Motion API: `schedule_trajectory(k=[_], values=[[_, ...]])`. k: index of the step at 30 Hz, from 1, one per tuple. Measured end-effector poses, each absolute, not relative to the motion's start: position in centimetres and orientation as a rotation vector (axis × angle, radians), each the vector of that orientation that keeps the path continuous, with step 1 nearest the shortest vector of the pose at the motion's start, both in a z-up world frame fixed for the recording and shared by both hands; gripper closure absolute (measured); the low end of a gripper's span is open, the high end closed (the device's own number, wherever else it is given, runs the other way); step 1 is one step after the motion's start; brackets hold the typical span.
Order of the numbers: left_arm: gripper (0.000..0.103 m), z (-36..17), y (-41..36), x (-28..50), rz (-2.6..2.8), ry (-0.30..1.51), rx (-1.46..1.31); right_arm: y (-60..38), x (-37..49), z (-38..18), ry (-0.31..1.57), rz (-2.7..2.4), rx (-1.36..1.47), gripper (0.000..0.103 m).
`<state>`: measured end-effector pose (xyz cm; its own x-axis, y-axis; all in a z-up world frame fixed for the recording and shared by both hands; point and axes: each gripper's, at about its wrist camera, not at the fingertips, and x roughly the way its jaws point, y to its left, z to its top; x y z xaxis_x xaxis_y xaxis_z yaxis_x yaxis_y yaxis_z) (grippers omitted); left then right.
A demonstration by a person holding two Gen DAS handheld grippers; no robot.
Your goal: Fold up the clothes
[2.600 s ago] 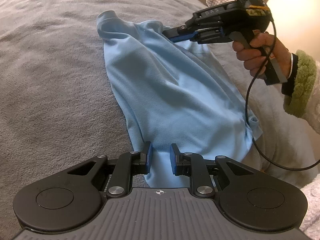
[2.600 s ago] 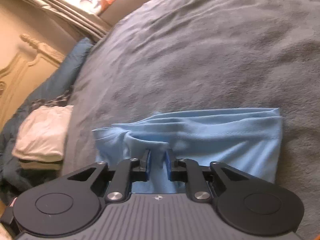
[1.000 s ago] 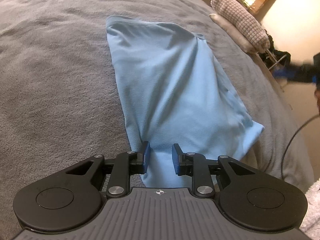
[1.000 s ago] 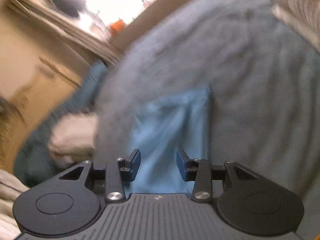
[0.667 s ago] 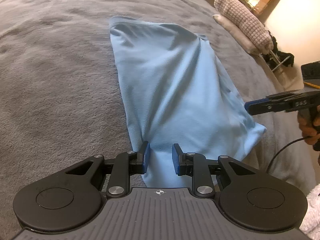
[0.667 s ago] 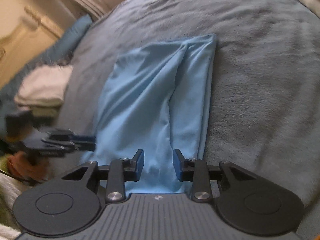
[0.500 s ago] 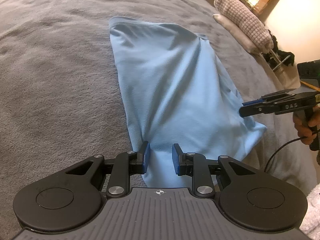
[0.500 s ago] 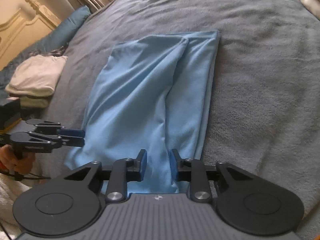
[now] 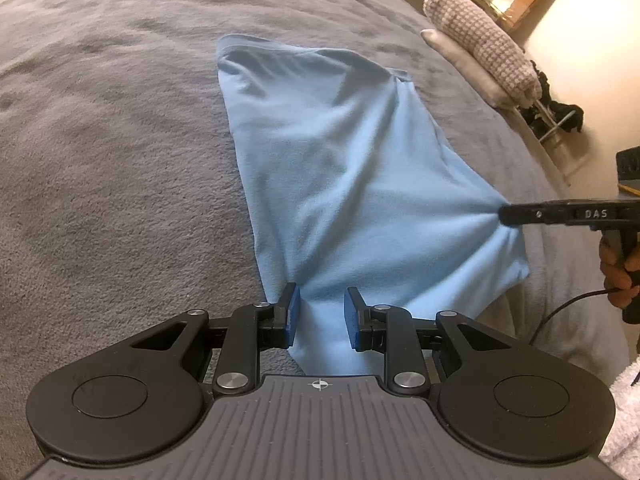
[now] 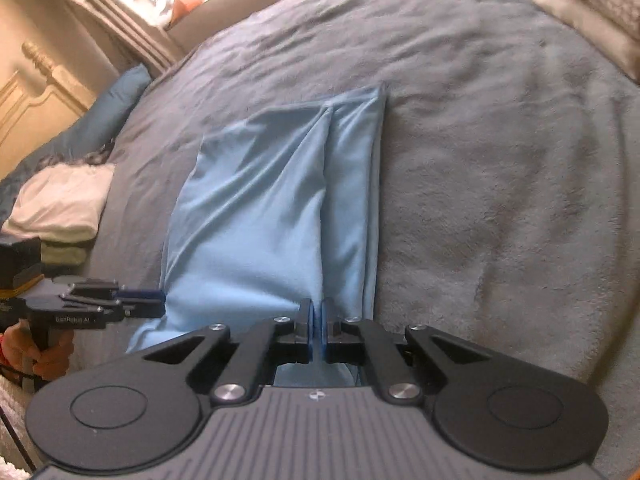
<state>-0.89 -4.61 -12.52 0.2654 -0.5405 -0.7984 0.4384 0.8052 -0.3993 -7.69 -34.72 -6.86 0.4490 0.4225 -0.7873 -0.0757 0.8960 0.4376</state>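
Note:
A light blue garment (image 9: 340, 160) lies folded lengthwise on the grey blanket (image 9: 100, 160). My left gripper (image 9: 320, 316) sits at its near corner, and the cloth runs between the two blue pads, which stand apart. My right gripper (image 9: 502, 214) comes in from the right and pinches the garment's right edge, with creases fanning out from that spot. In the right wrist view the right gripper (image 10: 316, 320) has its pads nearly together on the garment (image 10: 248, 208), which stretches away from it. The left gripper (image 10: 162, 302) shows there at the garment's left edge.
The blanket (image 10: 500, 160) covers the whole bed. A knitted cushion (image 9: 480, 48) and a pale pillow lie at the far right edge. A stack of folded white and green clothes (image 10: 60, 204) and a blue pillow (image 10: 116, 108) sit near the headboard. A hand (image 9: 620, 272) and cable are at the right.
My right gripper let go of the garment's far end, swung round to its near right edge and shut on it. The left gripper has stayed put at the near corner.

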Motion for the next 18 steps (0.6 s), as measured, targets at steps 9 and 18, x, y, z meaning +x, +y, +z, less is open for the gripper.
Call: schedule_trajectory(k=[9, 18], values=[[0.077, -12.7, -4.7, -1.0, -0.658, 1.117, -0.101, -36.6, -6.8, -6.6, 1.039, 0.241, 0.409, 0.098], [0.072, -12.7, -5.0, -1.1, -0.661, 1.108, -0.085, -37.3, -4.7, -5.0, 0.966, 0.294, 0.552, 0.095]])
